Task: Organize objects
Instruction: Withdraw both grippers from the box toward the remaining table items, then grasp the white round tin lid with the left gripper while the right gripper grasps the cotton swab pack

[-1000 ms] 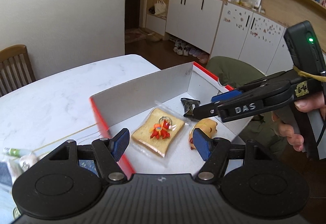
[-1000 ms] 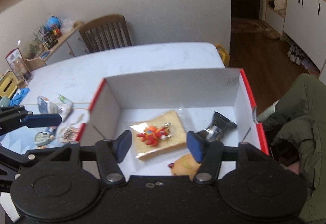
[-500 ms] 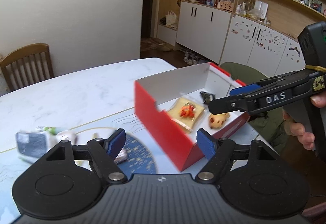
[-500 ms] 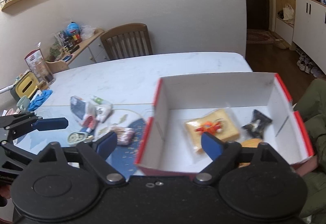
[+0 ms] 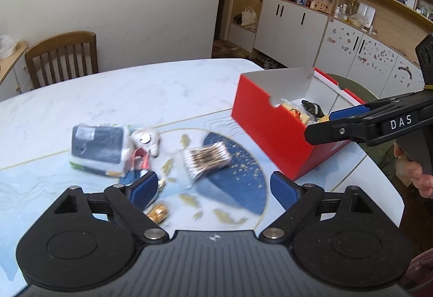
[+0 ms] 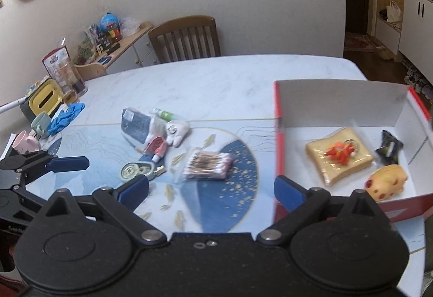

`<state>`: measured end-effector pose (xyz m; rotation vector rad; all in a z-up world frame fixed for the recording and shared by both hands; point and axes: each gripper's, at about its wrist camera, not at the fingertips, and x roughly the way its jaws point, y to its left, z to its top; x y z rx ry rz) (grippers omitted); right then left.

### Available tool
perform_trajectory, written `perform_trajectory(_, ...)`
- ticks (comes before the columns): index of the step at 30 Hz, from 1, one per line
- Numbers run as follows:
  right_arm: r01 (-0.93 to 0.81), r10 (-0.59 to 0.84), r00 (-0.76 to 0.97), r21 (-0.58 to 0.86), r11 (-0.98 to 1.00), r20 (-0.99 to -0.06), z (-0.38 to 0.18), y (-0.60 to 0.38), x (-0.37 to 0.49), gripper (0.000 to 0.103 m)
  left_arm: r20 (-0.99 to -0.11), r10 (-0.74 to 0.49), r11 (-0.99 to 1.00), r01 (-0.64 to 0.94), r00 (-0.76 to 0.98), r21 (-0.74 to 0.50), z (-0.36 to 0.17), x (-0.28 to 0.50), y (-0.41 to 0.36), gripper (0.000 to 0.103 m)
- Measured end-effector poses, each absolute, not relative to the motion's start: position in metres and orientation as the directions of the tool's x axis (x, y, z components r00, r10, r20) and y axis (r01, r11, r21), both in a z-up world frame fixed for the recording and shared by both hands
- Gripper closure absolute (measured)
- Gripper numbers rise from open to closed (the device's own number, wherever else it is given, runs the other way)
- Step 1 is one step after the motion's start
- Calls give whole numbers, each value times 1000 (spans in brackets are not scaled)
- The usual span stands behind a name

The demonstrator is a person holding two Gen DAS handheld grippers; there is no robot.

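Left claw [image 5: 212, 186] wide, nothing between its blue pads, hovering over the blue round mat [image 6: 216, 205] on the worktop [image 6: 216, 80]. Right claw [image 6: 211, 188] also wide and carrying nothing, above the same mat; in the left wrist view it shows from the side, right of frame, over the near corner of the box. Red box [image 6: 280, 151] with white interior sits at the right side of the worktop, open top. Inside: toast-shaped item in clear wrap [image 6: 339, 159] with a red/orange charm on it, a small black packet [image 6: 389, 148] just right of it near the far-right wall, and a yellow pig-like toy [image 6: 387, 182] at the near-right corner, close to the toast. Loose things outside the box, left of it: bag of cotton swabs [image 6: 207, 165] on the mat, lying roughly between the two claws' reach; a dark pack in plastic [image 6: 136, 126]; a white tooth-shaped toy [image 6: 177, 130] touching a small red-and-white tube [image 6: 158, 148]; a green-and-white tube [image 6: 165, 114] behind them; a round tin [image 6: 132, 171] just ahead of the right claw's left pad. Left wrist view is motion-blurred, small items there hard to read. Far left of worktop: blue glove [image 6: 66, 117], green mug [image 6: 40, 122], pink mug [image 6: 24, 141], yellow tissue box [image 6: 44, 98]. Wooden chair [image 6: 186, 38] behind the worktop
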<state>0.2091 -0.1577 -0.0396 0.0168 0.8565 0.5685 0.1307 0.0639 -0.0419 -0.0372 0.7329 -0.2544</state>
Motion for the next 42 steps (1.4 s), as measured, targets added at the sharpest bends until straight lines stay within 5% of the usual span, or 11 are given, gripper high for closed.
perform_trajectory(3,-464,465,510,224,857,-724,-46,-138,211,4,-657,-250,967,223,711,-126,-51,126,79,11)
perform_trajectory(5,-462,449,510,207,863,-734,-50,-125,214,4,-660,-244,968,223,711,-118,-57,122,87,0)
perform_trajectory(42,-330,197,432,49,943,-880,-161,-30,297,8,-735,-80,973,214,673,90,-164,121,101,0)
